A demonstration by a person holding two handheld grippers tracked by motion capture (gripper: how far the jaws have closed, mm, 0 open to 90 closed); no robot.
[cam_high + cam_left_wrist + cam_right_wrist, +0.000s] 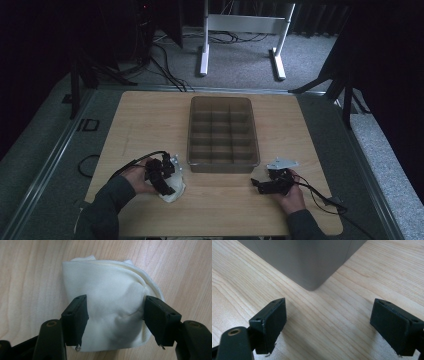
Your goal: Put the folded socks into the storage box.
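A folded white cloth [173,195] [110,302] lies on the wooden table [145,125] near its front left. My left gripper [169,188] [116,312] points down over it, open, its two black pads straddling the cloth's near half without pinching it. My right gripper [256,183] [332,322] rests at the front right, open, with only bare wood between its pads. It faces the near right corner of a grey divided bin [223,167] [312,262], a short way from it.
The bin stands mid-table with several empty compartments. Cables trail from both grippers toward the table's front edge. Beyond the table are a white desk frame [240,30] and floor cables.
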